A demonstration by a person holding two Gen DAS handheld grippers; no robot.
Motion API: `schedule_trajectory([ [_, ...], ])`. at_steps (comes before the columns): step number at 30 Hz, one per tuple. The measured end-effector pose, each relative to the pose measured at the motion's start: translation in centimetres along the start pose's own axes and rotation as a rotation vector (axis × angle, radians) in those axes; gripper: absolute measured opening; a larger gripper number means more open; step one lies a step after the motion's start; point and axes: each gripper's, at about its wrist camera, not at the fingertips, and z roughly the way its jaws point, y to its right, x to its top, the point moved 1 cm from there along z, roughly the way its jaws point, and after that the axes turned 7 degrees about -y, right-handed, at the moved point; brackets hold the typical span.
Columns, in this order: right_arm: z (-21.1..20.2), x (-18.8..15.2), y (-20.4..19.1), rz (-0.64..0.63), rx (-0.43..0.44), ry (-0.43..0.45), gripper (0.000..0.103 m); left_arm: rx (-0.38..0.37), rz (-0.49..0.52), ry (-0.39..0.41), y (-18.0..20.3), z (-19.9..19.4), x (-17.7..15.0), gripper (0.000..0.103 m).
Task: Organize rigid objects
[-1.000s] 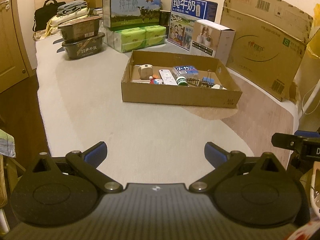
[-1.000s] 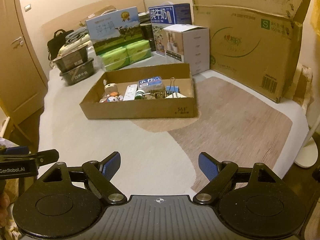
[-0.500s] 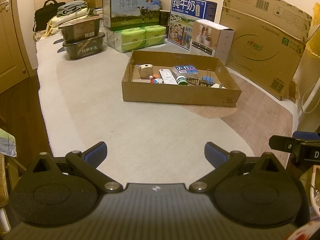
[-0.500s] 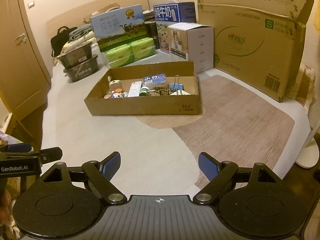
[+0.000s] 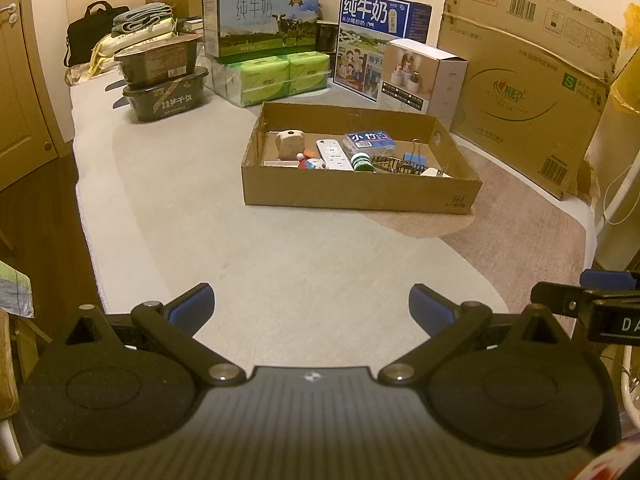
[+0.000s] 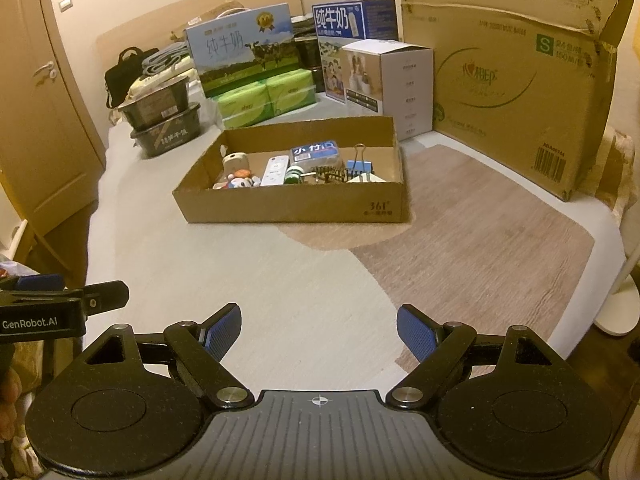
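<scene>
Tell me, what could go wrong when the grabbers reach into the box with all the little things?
The small things sit packed together in the cardboard box, so wide jaws might bump the toy figure while grabbing the white remote. The blue binder clip lies against a wire thing, so they could snag. The box's wall may block a low reach.

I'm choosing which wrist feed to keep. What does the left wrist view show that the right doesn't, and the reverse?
Left only: the left gripper with open jaws, and patterned cloth at the left edge.
Right only: the right gripper with open jaws, a wall switch, and a white round base.
Both: the tray holding a remote and binder clip, plus the milk cartons.
</scene>
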Motion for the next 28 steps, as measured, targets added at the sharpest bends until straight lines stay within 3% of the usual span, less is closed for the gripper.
schedule_trajectory([
  [28,0.72,-0.10,0.20,0.015,0.000,-0.009,0.085,-0.014,0.027,-0.004,0.40,0.84,-0.23,0.103],
])
